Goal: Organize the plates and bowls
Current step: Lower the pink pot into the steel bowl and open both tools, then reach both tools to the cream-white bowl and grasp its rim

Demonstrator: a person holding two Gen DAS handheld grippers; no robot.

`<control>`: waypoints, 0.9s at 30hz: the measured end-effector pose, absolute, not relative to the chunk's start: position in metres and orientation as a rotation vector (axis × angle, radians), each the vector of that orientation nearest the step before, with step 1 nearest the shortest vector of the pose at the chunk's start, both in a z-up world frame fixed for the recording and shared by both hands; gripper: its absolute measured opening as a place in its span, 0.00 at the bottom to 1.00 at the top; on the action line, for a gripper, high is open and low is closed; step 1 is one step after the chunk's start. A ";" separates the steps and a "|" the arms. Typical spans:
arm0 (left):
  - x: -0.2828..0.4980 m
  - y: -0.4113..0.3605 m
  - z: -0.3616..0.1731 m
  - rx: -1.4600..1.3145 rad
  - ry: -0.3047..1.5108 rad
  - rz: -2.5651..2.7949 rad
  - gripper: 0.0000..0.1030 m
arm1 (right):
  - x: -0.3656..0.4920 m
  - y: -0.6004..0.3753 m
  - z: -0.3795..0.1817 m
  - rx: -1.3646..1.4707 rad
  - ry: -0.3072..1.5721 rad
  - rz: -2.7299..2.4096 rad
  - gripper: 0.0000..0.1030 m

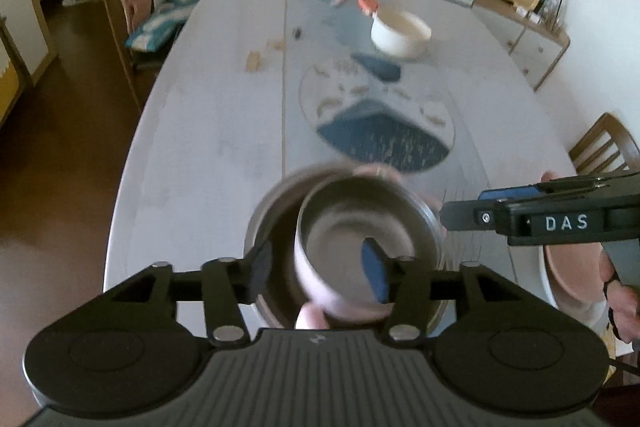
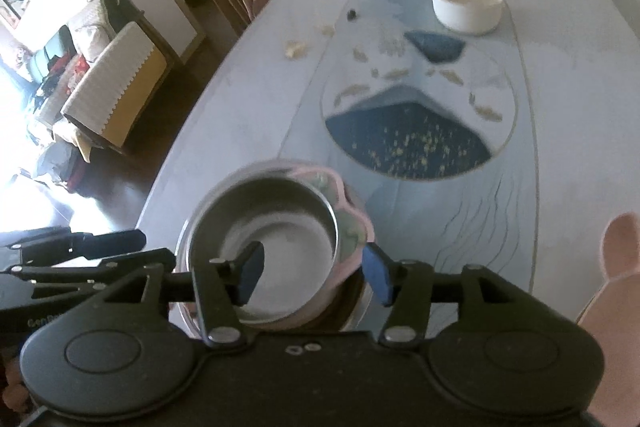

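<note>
The left hand-held gripper (image 1: 318, 273) is being held over the near end of the table (image 1: 224, 131), and a small pink bowl (image 1: 352, 247) is sitting tilted between its 2 pads, above a bigger metal bowl (image 1: 260, 215). The picture is blurred, so a firm pinch cannot be told. The right hand-held gripper (image 2: 314, 275) is being kept partly open, with 1 pad inside the pink bowl (image 2: 276, 247) and the other pad outside its wall. Far ahead of both, a white bowl (image 2: 466, 3) is resting on the table. A pink plate (image 1: 572, 267) is lying just right of the left one.
</note>
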State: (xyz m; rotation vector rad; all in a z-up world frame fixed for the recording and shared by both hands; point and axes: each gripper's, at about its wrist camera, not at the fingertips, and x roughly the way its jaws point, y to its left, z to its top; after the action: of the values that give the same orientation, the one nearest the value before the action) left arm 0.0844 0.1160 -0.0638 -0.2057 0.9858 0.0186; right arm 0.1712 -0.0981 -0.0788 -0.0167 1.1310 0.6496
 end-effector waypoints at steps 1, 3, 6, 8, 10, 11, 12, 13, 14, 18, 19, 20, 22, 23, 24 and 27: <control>0.088 0.114 -0.060 -0.199 0.975 0.016 0.49 | 0.173 -0.099 -0.074 -0.021 1.118 0.655 0.57; 0.094 0.112 -0.054 -0.193 0.960 0.012 0.49 | 0.176 -0.101 -0.064 -0.032 1.092 0.659 0.61; 0.107 0.107 -0.045 -0.176 0.944 0.009 0.49 | 0.183 -0.105 -0.052 -0.052 1.055 0.663 0.63; 0.117 0.103 -0.038 -0.160 0.928 0.005 0.49 | 0.190 -0.109 -0.043 -0.053 1.036 0.661 0.65; 0.128 0.098 -0.031 -0.144 0.914 0.000 0.49 | 0.199 -0.114 -0.036 -0.049 1.017 0.651 0.68; 0.134 0.096 -0.028 -0.136 0.907 -0.003 0.50 | 0.204 -0.117 -0.032 -0.051 1.003 0.645 0.70; 0.138 0.095 -0.026 -0.130 0.901 -0.006 0.53 | 0.209 -0.119 -0.029 -0.053 0.993 0.638 0.71; 0.145 0.092 -0.023 -0.124 0.893 -0.008 0.59 | 0.215 -0.122 -0.026 -0.054 0.982 0.629 0.72; 0.153 0.089 -0.020 -0.118 0.882 -0.009 0.62 | 0.220 -0.125 -0.025 -0.055 0.974 0.622 0.74; 0.181 0.076 -0.011 -0.094 0.858 -0.020 0.62 | 0.248 -0.135 -0.019 -0.053 0.941 0.582 0.77; 0.191 0.072 -0.009 -0.088 0.854 -0.024 0.63 | 0.253 -0.138 -0.020 -0.048 0.942 0.575 0.77; 0.200 0.069 -0.009 -0.082 0.851 -0.024 0.64 | 0.262 -0.141 -0.020 -0.042 0.943 0.566 0.78; 0.216 0.062 -0.008 -0.062 0.832 -0.008 0.67 | 0.275 -0.145 -0.020 -0.044 0.938 0.549 0.80; 0.225 0.059 -0.008 -0.049 0.823 0.003 0.68 | 0.283 -0.147 -0.020 -0.048 0.934 0.540 0.81; 0.232 0.057 -0.009 -0.040 0.821 0.012 0.68 | 0.289 -0.148 -0.019 -0.051 0.932 0.533 0.82; 0.261 0.053 -0.014 -0.060 0.842 0.022 0.68 | 0.311 -0.153 -0.020 -0.060 0.923 0.509 0.86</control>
State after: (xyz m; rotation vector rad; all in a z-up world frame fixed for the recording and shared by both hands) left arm 0.2609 0.0535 -0.0138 -0.0600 0.8419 0.0220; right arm 0.3108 -0.1534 -0.0197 -0.0600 0.9234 0.5092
